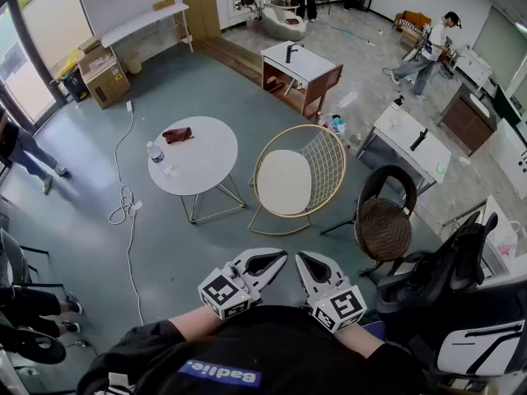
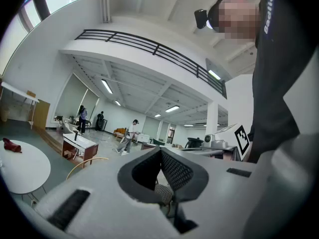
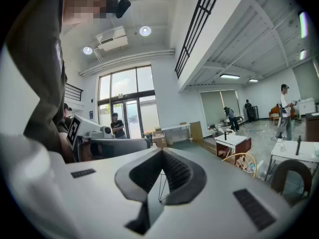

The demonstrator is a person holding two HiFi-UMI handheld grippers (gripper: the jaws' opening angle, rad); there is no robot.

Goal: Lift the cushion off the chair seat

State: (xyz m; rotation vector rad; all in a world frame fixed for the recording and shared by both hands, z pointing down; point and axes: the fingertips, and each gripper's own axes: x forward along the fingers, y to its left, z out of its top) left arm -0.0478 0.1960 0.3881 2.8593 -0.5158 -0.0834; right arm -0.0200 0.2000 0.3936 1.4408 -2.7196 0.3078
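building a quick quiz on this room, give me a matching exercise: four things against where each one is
Things:
1 cushion
2 red cloth
3 cardboard box
4 white cable

Places:
a looped on the floor
b lying on the round table
c on the seat of the wire chair
d standing near the window

Pairs: 1-c; 2-b; 3-d; 4-a
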